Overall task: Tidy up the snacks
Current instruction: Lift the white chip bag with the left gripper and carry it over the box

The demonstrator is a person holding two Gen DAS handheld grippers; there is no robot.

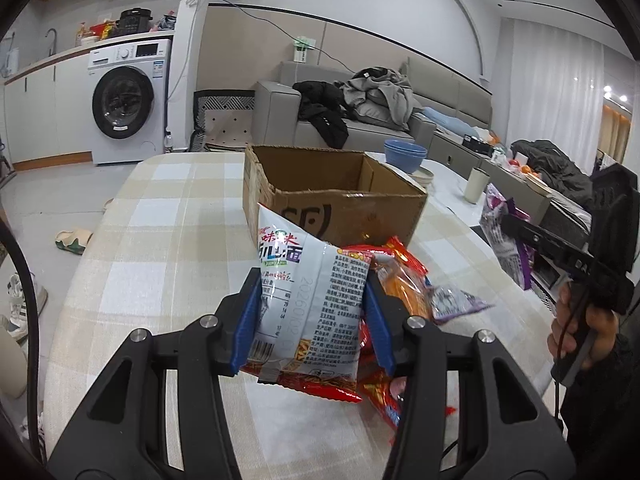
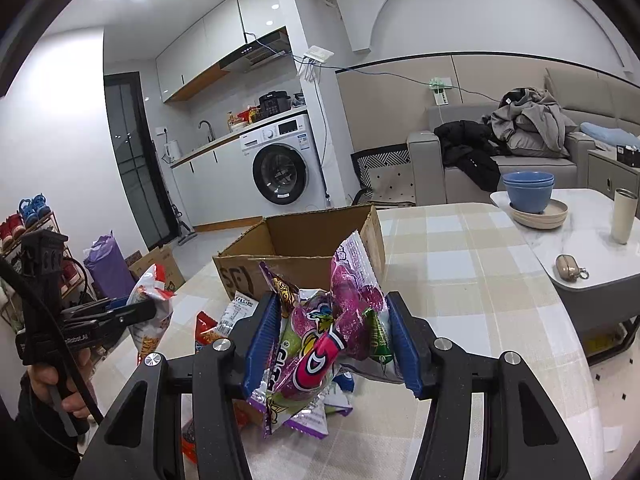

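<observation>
Right now the left gripper (image 1: pixel 312 312) pinches a white snack bag (image 1: pixel 310 300) between its blue fingers (image 1: pixel 250 312), lifted above the worktop (image 1: pixel 160 216) near the open cardboard box (image 1: pixel 332 196). Meanwhile the right gripper (image 2: pixel 334 340) clamps a purple candy bag (image 2: pixel 324 344) above the loose snack pile (image 2: pixel 216 328).

a lived-in home, open-plan: washer (image 2: pixel 281 168) under a kitchen counter with sink (image 2: pixel 206 128), range hood (image 2: pixel 256 54), sofa (image 2: pixel 520 152) heaped with clothes (image 2: pixel 528 120), shoe rack (image 2: pixel 24 224).

Cardboard box (image 1: pixel 344 216) front: "SF". White snack packet (image 1: pixel 312 300): "20260102".
</observation>
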